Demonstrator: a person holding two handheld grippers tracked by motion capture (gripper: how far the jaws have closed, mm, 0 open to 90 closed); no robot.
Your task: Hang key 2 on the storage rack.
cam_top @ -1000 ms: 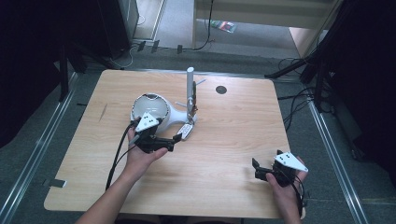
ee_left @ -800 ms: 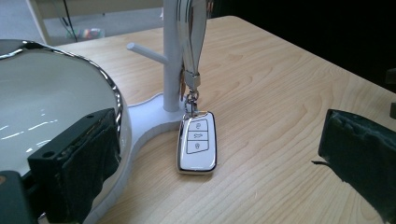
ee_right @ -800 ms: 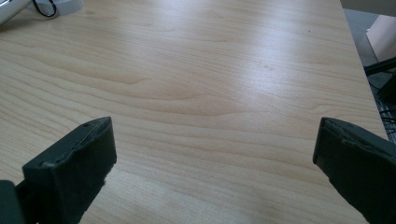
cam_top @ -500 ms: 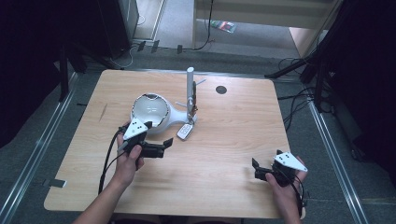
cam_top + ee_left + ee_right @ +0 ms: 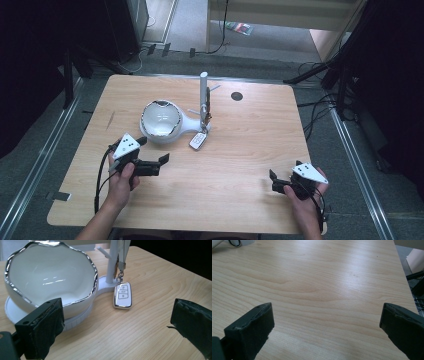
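Car key fob in a white case with a chrome edge point(image 5: 122, 295) lies flat on the pale wooden table point(image 5: 240, 165), still clipped by its ring and short strap to the white upright post point(image 5: 203, 97) of a key stand. It sits just beside the stand's round foot and near the white, silver-rimmed bowl point(image 5: 160, 120) that shares the same base.

The left gripper point(image 5: 148, 165) hovers low over the table in front of the bowl, its black padded jaws spread wide with nothing between them; in the left gripper view the fob lies ahead, between the two jaws and a little farther off. The right gripper point(image 5: 278, 183) rests near the table's front right corner, well apart from the stand, its jaws likewise spread over bare wood.

Judging from this, the hanging or placing of the fob looks done, and the left hand is at the stage of standing clear. If the fob is to be taken again, the next move calls for a short forward reach, jaws lowered to close across its narrow sides without nudging the bowl's rim on the near side.

Room is generous: the wood right of the stand is open to the far edge, apart from a small dark round hole point(image 5: 237, 96). The right gripper sits close to the front edge.
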